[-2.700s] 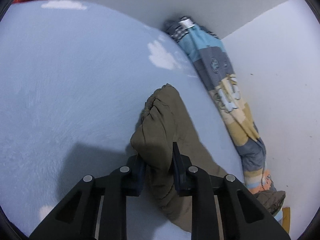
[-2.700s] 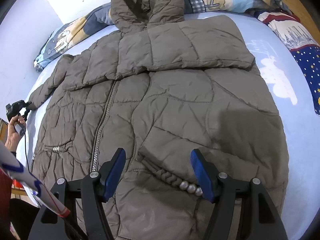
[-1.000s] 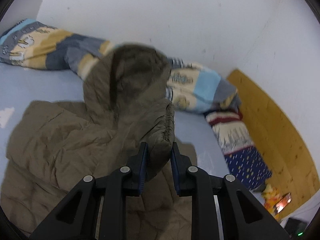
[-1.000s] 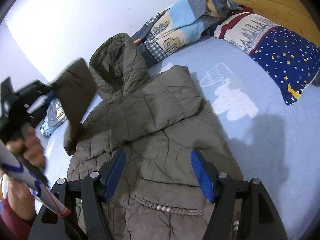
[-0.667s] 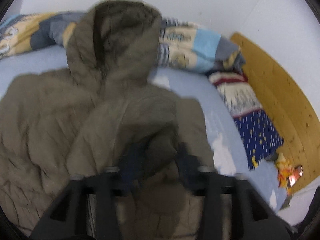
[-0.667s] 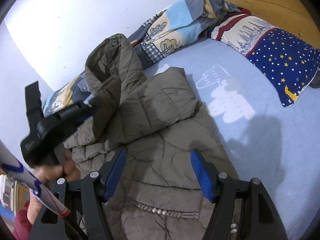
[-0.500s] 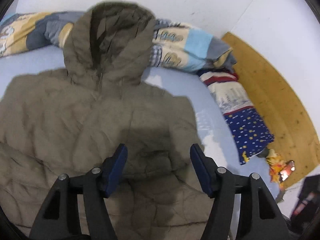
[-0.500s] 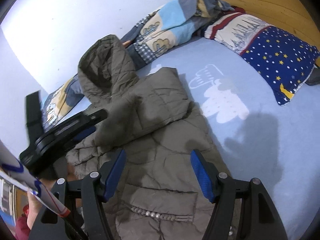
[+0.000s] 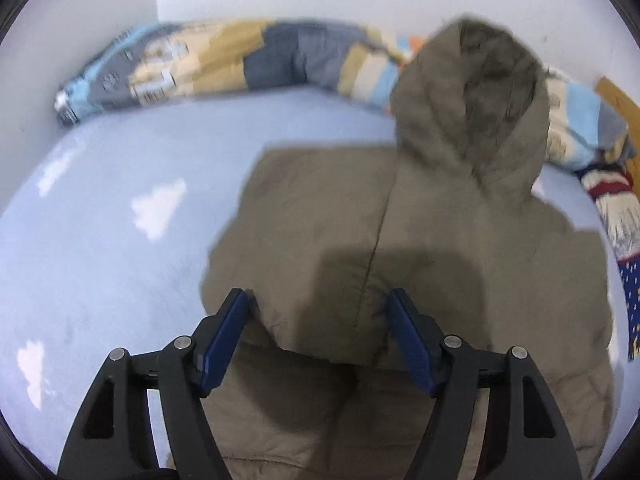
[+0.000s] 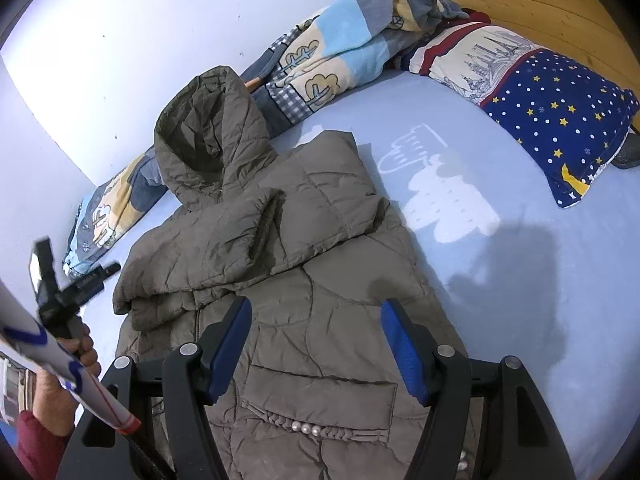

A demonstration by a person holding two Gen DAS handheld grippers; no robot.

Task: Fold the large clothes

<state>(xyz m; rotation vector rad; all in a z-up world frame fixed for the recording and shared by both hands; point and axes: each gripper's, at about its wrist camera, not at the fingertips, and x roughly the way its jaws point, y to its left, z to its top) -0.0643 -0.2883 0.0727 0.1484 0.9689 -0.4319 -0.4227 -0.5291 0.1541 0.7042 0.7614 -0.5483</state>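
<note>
Olive hooded puffer jacket [image 10: 304, 280] lies front-up on the blue bedsheet [image 10: 520, 280], both sleeves crossed over its chest to narrow it. I hold my left gripper [image 9: 320, 320] and right gripper [image 10: 316, 336] above the jacket, jaws spread, gripping nothing.

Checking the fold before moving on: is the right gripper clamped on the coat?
No, the right gripper hovers with its jaws wide apart above the coat, gripping no fabric.
</note>
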